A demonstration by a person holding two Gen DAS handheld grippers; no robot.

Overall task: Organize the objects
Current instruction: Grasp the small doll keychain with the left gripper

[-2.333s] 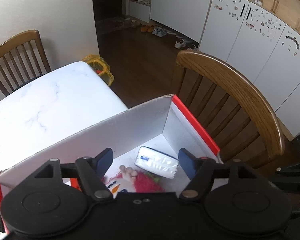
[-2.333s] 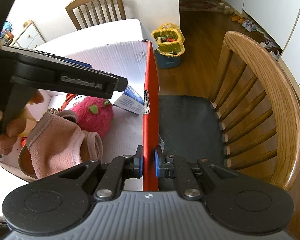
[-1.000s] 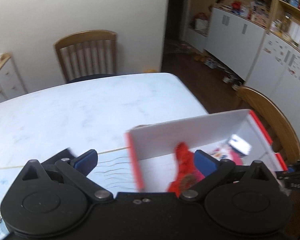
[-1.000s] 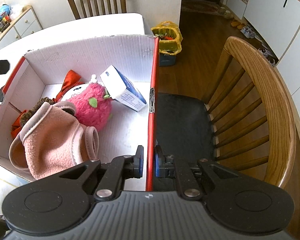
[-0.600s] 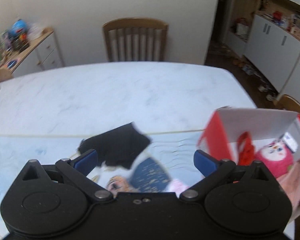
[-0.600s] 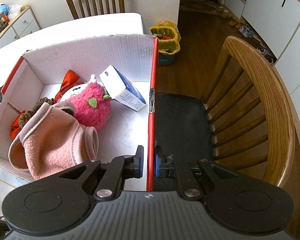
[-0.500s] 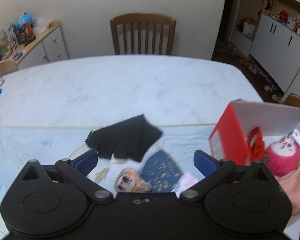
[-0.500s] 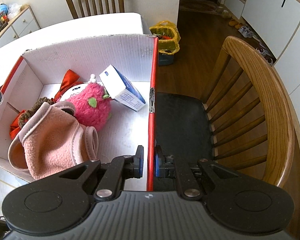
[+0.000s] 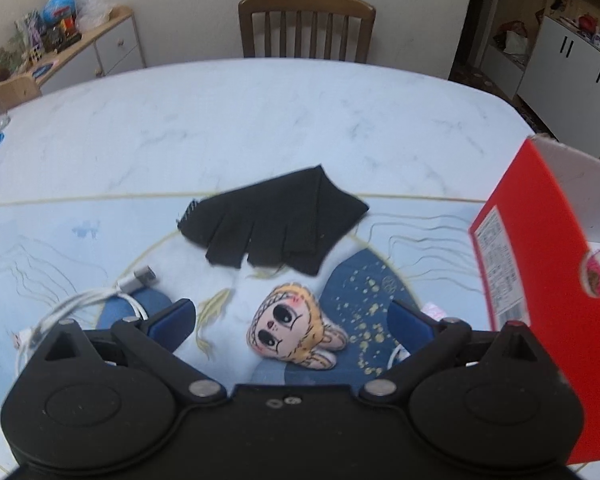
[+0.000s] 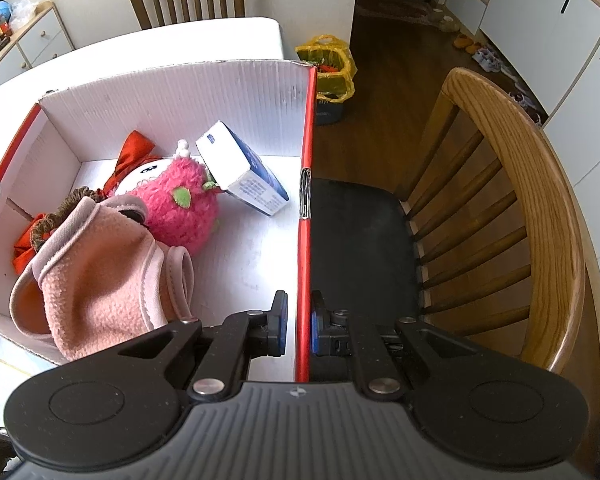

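Note:
My left gripper (image 9: 290,318) hangs open above a small doll-face plush (image 9: 290,330) that lies on the patterned mat between its fingers. A black fingerless glove (image 9: 272,222) lies flat just beyond it. A white USB cable (image 9: 100,298) is coiled at the left. The red-and-white box (image 9: 512,264) stands at the right edge. My right gripper (image 10: 299,326) is shut on the box's red side wall (image 10: 305,200). Inside the box lie a pink fleece garment (image 10: 96,276), a pink fuzzy plush (image 10: 180,204) and a blue-and-white carton (image 10: 242,168).
A wooden chair (image 10: 512,216) with a dark seat stands right beside the box. Another chair (image 9: 306,26) is at the table's far side. A yellow bin (image 10: 332,70) sits on the floor past the box. A sideboard (image 9: 64,46) with clutter is at the far left.
My left gripper has swung left out of the box and come down over the mat, bringing the glove, cable and doll-face plush into view. The right gripper has kept still on the box wall.

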